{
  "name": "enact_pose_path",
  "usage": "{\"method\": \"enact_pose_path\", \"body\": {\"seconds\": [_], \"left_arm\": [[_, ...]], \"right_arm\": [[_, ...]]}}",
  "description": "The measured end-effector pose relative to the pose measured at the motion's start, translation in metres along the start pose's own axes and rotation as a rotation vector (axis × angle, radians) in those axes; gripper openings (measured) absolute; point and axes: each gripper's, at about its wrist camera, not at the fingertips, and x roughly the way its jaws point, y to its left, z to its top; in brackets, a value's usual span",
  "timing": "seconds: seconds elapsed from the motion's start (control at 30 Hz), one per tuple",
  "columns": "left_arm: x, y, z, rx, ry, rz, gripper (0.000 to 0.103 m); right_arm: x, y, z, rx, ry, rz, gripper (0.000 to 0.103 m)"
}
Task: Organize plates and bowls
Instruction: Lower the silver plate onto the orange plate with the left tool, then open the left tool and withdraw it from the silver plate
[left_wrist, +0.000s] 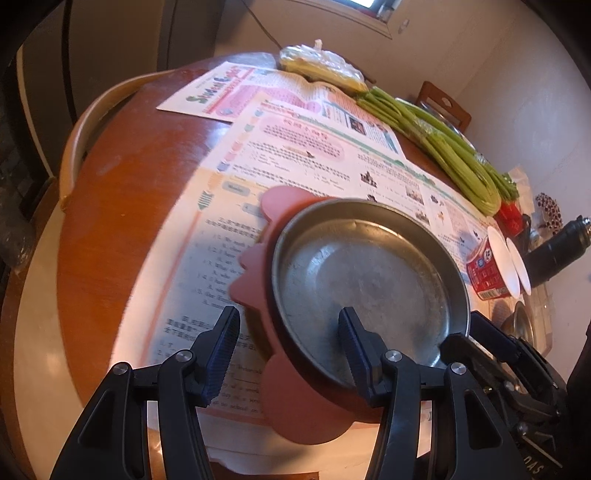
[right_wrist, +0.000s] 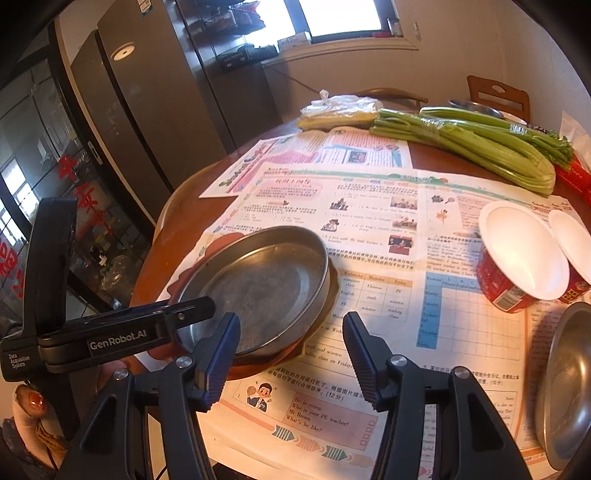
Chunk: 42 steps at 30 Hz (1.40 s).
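A: The round steel plate (left_wrist: 364, 280) is seen nested in the scalloped pink dish (left_wrist: 258, 266) on the paper-covered surface (left_wrist: 110, 221).
B: The left gripper (left_wrist: 290, 349) is spread astride both rims, unclamped; the right gripper (right_wrist: 291, 349) is held apart, empty.

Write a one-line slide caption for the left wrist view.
Left gripper jaws straddle the rim of a metal plate stacked on a pink scalloped plate over newspapers.

We see left wrist view close over metal plate (left_wrist: 364, 282); right wrist view steep, from its right; both share plate.
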Motion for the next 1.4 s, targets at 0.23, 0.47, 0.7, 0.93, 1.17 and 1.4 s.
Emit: {"method": "enact_pose_path", "body": {"seconds": [0.23,0.47,0.7,0.93,1.17,1.4], "left_arm": [[0.004,-0.004,0.002,0.011,-0.006,0.009,0.058],[0.006,-0.006,0.003,0.015,-0.010,0.015,0.058],[0.004,-0.005,0.003,0.012,-0.021,0.060,0.062],[0.008,-0.001,0.004,-0.017,-0.008,0.029,0.064],[0.018,-0.006,0.007,-0.022,0.002,-0.032,0.064],[0.028,-0.017,0.019,-0.010,0.003,-0.053,0.063]], "right_arm": [[0.009,0.005,-0.003,-0.038,0.014,-0.008,0.057],[0.018,0.007,-0.003,-0.045,0.036,0.017,0.057],[0.022,0.005,-0.003,-0.047,0.039,0.024,0.058],[0.024,0.006,-0.003,-0.052,0.042,0.027,0.058],[0.027,0.008,-0.002,-0.072,0.036,0.017,0.059],[0.033,0.005,0.004,-0.091,0.015,-0.022,0.063]]}}
